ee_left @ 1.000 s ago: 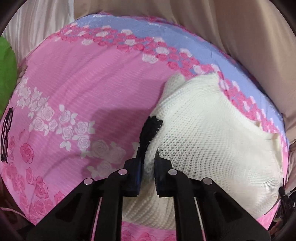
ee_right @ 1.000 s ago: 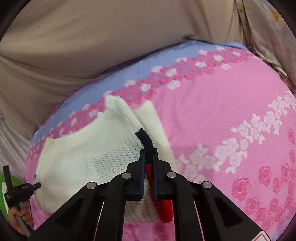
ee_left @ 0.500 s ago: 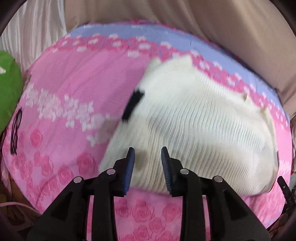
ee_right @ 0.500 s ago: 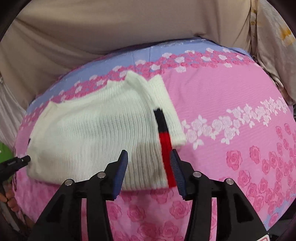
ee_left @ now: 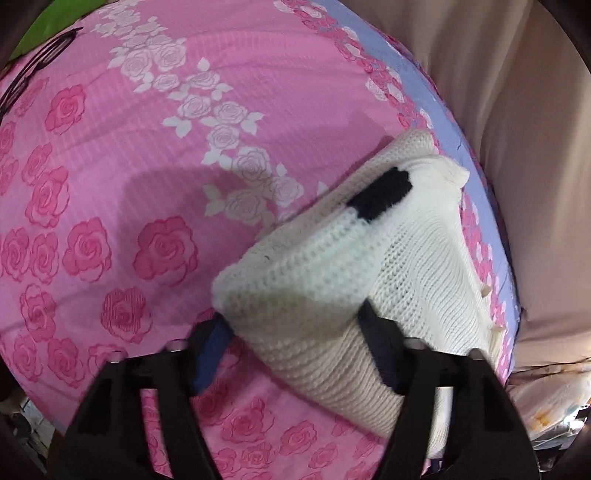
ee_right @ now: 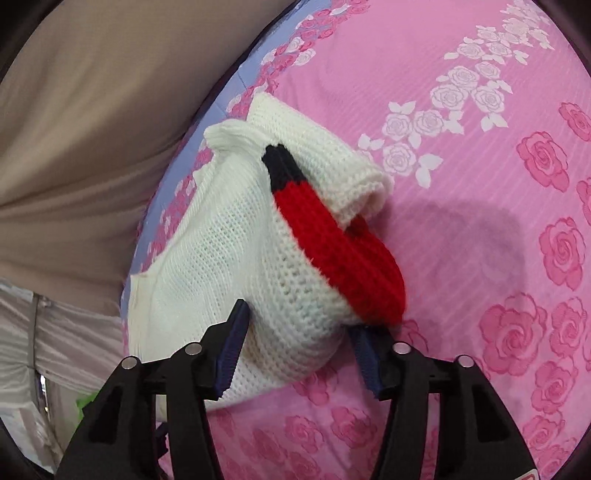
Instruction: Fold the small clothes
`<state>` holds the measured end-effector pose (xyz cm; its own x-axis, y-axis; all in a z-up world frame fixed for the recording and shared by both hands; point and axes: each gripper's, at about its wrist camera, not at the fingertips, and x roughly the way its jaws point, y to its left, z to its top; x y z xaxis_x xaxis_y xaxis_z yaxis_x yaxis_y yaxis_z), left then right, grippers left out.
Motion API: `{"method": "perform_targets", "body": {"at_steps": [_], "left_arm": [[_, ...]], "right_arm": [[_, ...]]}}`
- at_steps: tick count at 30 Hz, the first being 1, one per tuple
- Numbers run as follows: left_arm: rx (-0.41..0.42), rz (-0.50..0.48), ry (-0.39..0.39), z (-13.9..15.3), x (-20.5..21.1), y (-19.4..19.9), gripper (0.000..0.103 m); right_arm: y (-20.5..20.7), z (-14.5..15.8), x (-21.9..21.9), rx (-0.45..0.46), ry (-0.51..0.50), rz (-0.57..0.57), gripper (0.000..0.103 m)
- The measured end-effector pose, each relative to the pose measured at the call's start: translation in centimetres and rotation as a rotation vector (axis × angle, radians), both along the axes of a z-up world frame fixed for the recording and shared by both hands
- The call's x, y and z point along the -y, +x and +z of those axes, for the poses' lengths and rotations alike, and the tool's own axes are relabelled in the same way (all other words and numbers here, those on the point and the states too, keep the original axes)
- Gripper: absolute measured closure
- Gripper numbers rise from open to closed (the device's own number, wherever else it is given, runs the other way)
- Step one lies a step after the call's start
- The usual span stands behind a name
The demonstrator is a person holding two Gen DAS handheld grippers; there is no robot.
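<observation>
— Looking along the left gripper [ee_left: 291, 350] first: what has it got?

— A corner of the white knitted garment [ee_left: 417, 266]. The folded edge sits between the two fingers, one blue pad [ee_left: 212, 350] on the near side and the other finger half buried behind the knit. The jaws are opening, though the fabric fills the gap and touches both sides.

— And where does the garment lie?

— On the pink rose-print bedsheet [ee_left: 110, 147], close to the lilac border [ee_left: 436, 110] at the far edge, with a beige curtain [ee_left: 517, 147] beyond. A black patch [ee_left: 384, 194] shows on the knit near its far end. Something green [ee_left: 55, 22] peeks in at the top corner.

— Now the right gripper [ee_right: 299, 350]?

— Same garment [ee_right: 221, 240], other end. Its jaws are closing, and the bunched white knit is pinched between the blue pads [ee_right: 231, 354]. A red and black stripe [ee_right: 332, 236] runs from the far fold down to the right finger. The fabric lifts off the bedsheet [ee_right: 480, 184] in a lump here, and casts a shadow [ee_right: 461, 236] on the pink beside it.
</observation>
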<state>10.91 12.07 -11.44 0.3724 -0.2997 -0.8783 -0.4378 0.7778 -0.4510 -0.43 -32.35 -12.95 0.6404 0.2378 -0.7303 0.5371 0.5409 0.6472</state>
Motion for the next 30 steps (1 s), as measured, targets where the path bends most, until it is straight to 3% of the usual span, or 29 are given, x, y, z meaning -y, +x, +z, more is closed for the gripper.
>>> {"method": "perform_targets", "body": {"at_steps": [1,3,6,9,14,17,19,22,23,25,26,28,30], "left_arm": [[0.000,-0.021,-0.013,0.1,-0.1,0.1,0.081],[-0.002,-0.045,0.008,1.2,0.0,0.4,0.090],[0.011,-0.095,0.035,3.5,-0.4,-0.9,0.091],[-0.035,-0.151,0.052,4.4,-1.3,-3.9,0.092],[-0.177,-0.195,0.117,1.3,-2.3,-10.7,0.090],[-0.153,-0.220,0.174,1.2,-1.7,-12.4,0.079],[-0.095,-0.191,0.236,3.7,-1.8,-12.2,0.072],[0.050,-0.190,0.316,8.1,-1.4,-10.8,0.061],[0.099,-0.206,0.346,9.3,-0.9,-10.0,0.053],[0.181,-0.262,0.382,10.8,0.6,-7.9,0.040],[0.202,-0.291,0.388,10.6,1.4,-6.6,0.034],[0.203,-0.365,0.360,9.5,3.7,-4.3,0.032],[0.150,-0.412,0.352,6.7,5.7,-1.6,0.032]], "right_arm": [[0.3,0.4,0.2,0.010,0.002,-0.006,0.092],[0.1,2.2,0.6,0.038,-0.012,-0.026,0.094],[-1.6,5.4,0.9,0.046,-0.103,0.016,0.095],[-5.2,6.8,0.6,-0.008,-0.198,0.081,0.095],[-13.4,3.1,-0.2,-0.174,-0.183,0.139,0.094],[-15.3,0.9,-0.6,-0.244,-0.152,0.150,0.089],[-15.8,2.4,0.3,-0.213,-0.169,0.101,0.086],[-15.5,6.3,1.6,-0.185,-0.346,0.050,0.067],[-14.9,7.4,1.9,-0.162,-0.408,0.054,0.059],[-12.5,8.6,2.2,-0.111,-0.454,0.105,0.056],[-10.7,8.8,2.2,-0.099,-0.464,0.138,0.055],[-6.9,8.1,1.7,-0.096,-0.458,0.203,0.052],[-2.8,6.8,0.7,-0.088,-0.481,0.256,0.049]]}}
